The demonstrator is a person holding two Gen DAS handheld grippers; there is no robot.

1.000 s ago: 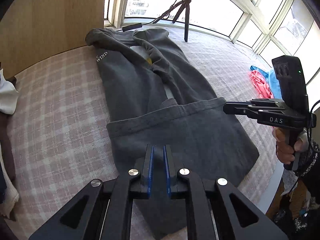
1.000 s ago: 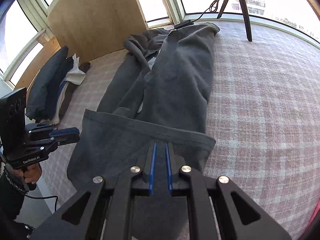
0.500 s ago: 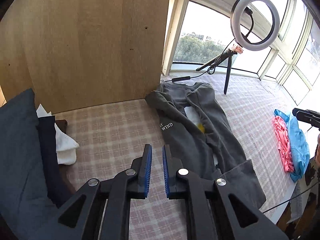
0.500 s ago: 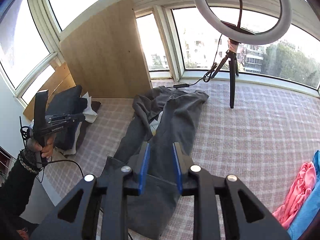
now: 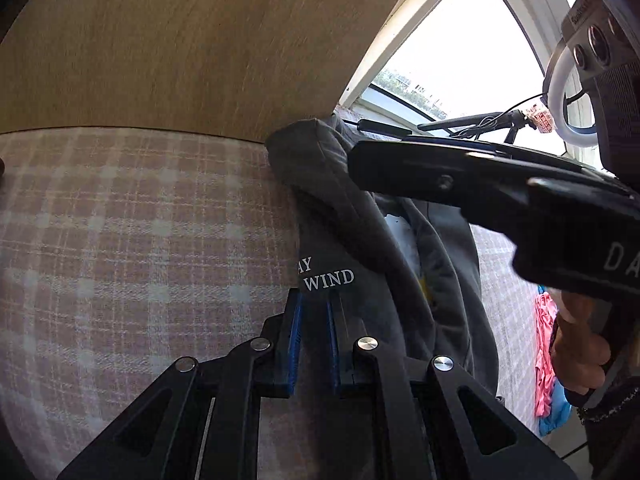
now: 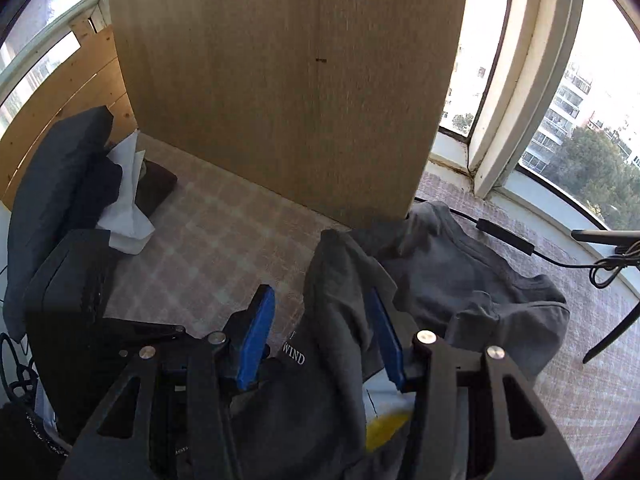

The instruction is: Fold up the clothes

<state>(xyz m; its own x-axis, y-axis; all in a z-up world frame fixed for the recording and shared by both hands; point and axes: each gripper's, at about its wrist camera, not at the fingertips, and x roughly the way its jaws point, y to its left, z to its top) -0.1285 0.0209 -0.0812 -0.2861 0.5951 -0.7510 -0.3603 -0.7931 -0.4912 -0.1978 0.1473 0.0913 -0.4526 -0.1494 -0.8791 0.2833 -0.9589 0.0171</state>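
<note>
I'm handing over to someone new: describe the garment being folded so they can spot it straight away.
Find the tall wooden board standing on the pink checked cover. At its foot, toward the window, lies a long dark grey garment. Unlike the pink and blue clothes nearby, it carries white lettering ending in "WIND".

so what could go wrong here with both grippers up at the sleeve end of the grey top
1. The right gripper is opening astride the bunched sleeve; closing now could pinch several layers and spoil the fold.
2. The left gripper sits close under the right one, so they may collide.
3. The cable lies by the grey top and could snag.
</note>
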